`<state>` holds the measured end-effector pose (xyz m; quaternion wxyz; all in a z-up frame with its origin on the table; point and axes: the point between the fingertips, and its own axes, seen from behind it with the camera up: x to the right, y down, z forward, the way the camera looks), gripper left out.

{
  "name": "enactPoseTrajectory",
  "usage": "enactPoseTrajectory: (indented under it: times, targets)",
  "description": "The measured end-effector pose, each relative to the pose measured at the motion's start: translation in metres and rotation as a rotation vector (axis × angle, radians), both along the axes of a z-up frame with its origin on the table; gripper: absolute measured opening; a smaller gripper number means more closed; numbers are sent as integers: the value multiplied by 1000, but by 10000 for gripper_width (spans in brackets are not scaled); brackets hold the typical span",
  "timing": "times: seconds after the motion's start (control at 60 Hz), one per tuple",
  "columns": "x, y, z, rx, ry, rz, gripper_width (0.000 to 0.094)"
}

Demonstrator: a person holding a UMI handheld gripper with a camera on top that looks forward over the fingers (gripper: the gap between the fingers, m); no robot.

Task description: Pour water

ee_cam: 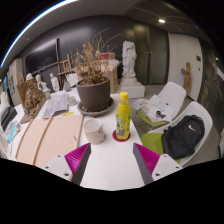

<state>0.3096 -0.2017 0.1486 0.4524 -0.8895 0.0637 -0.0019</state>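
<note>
A yellow bottle (pixel 123 116) with a yellow cap stands upright on a red coaster on the white table (pixel 112 160), just ahead of my fingers and a little to the right. A white cup (pixel 94 130) stands to its left, also ahead of the fingers. My gripper (pixel 112 158) is open and empty; its magenta pads (pixel 77 157) show on either side, with bare table between them. Both bottle and cup are apart from the fingers.
A large dark pot with dry branches (pixel 94 93) stands behind the cup and bottle. A white statue (pixel 129 62) stands further back. White chairs with a black bag (pixel 183 137) are at the right. Papers and small things lie on the wooden table part at left (pixel 50 128).
</note>
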Motion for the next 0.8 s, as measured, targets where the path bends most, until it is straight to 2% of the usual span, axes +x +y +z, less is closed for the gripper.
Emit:
enactPoseTrajectory:
  times: [0.183,0.317,0.8]
  targets:
    - [-48,-85,33,-39,-80,12,859]
    - [-80,-121,41,-48,-64,9,861]
    - [-108,-150,61,-14,-118,-13,862]
